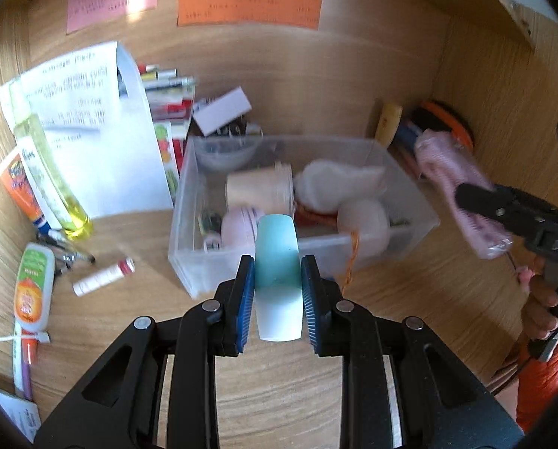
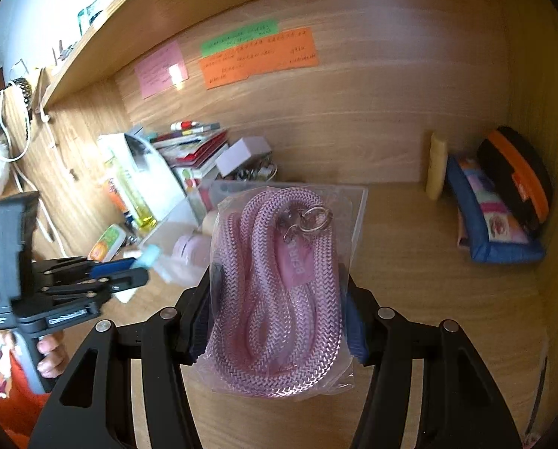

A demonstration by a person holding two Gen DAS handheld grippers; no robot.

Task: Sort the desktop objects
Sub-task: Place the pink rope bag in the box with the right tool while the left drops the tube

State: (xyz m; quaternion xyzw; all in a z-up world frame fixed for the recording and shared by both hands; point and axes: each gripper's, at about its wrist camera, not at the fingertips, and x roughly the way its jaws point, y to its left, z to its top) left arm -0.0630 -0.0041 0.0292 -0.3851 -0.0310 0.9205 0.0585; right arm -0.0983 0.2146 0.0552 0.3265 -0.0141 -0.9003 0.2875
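My left gripper (image 1: 278,284) is shut on a teal and white tube (image 1: 278,262) and holds it just in front of a clear plastic bin (image 1: 189,224) on the wooden desk. The bin holds a cream jar (image 1: 258,191), white fluff (image 1: 335,183) and a pink case (image 1: 237,224). My right gripper (image 2: 279,307) is shut on a clear bag with a coiled pink rope (image 2: 279,292). It hangs above the desk right of the bin, and the bag also shows in the left wrist view (image 1: 454,187). The left gripper shows in the right wrist view (image 2: 129,273).
Left of the bin lie a white paper box (image 1: 103,131), a yellow bottle (image 1: 50,176), an orange tube (image 1: 17,187), a lip balm (image 1: 103,277) and pens (image 1: 69,254). Books (image 1: 170,104) stand behind. A blue pouch (image 2: 492,224) and an orange-black case (image 2: 518,172) sit at the back right.
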